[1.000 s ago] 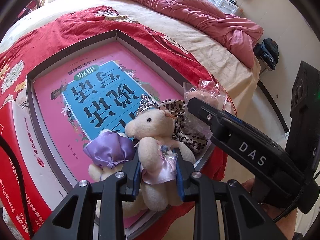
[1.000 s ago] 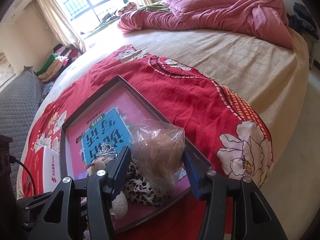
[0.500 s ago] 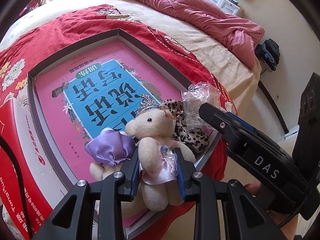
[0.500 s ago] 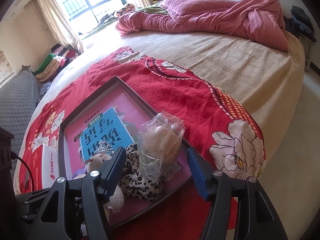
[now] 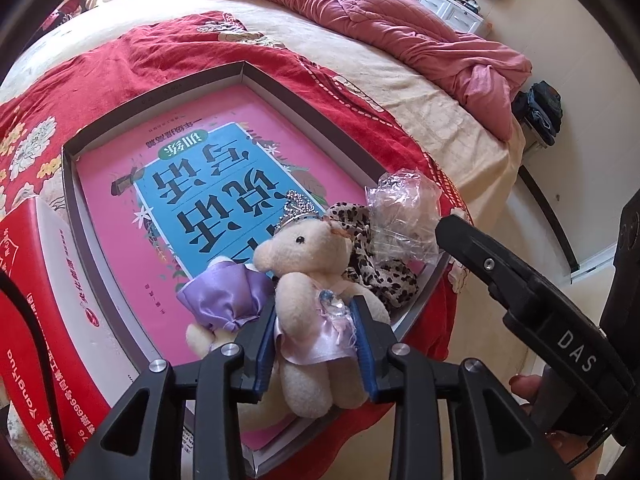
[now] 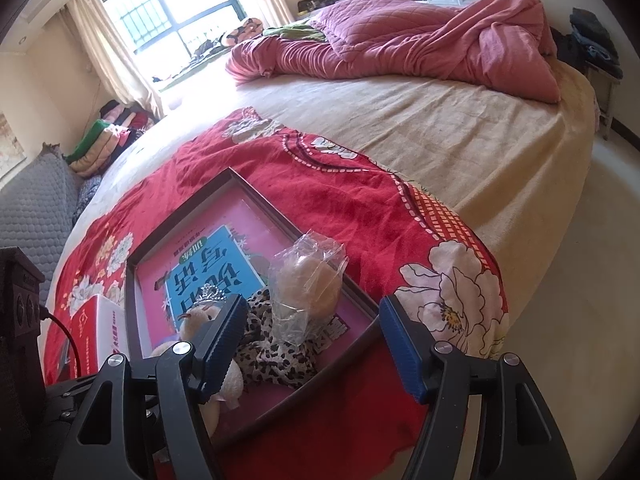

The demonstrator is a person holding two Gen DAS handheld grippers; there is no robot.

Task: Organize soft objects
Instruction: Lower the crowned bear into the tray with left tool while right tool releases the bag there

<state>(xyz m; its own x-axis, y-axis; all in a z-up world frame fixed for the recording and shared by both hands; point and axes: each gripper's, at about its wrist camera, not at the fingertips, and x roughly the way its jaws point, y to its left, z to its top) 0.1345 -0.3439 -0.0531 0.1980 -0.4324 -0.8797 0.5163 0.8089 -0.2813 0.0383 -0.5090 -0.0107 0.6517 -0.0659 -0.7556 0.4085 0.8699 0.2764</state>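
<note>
A: Where to look for the bear (image 5: pixel 304 264)?

B: Lower centre of the left wrist view, in the near corner of the tray (image 5: pixel 312 100). Cream plush, rounded, with a glittery tiara (image 5: pixel 298 208) and a pink satin dress.

A: Held?

B: Yes, by the left gripper (image 5: pixel 316 344). Narrow, with blue ribbed pads (image 5: pixel 366 352) against the plush flanks, opening at the jaws just now.

A: And beside it?

B: To its left, touching, a second plush (image 5: pixel 224 300) in puffy purple satin. To its right, a crumpled leopard-print cloth (image 5: pixel 376 276), then a crinkled clear plastic bag (image 5: pixel 404 216) with something tan and round inside, seen best from the right wrist.

A: Anything on the right gripper (image 6: pixel 312 344)?

B: Nothing gripped. Wide and opening further, with the bag between the pads in the picture but touched by neither.

A: Under the toys?

B: A glossy pink book (image 5: pixel 200 184) with a blue panel, flat on the tray floor. Shallow rectangular tray, grey card walls.

A: Around the tray?

B: Below it, a red flowered blanket (image 5: pixel 120 60), wrinkled, over a beige bed (image 5: pixel 400 92). At lower left, touching the tray wall, a red-and-white carton (image 5: pixel 24 320). At upper right, a bunched pink quilt (image 5: pixel 400 28).
</note>
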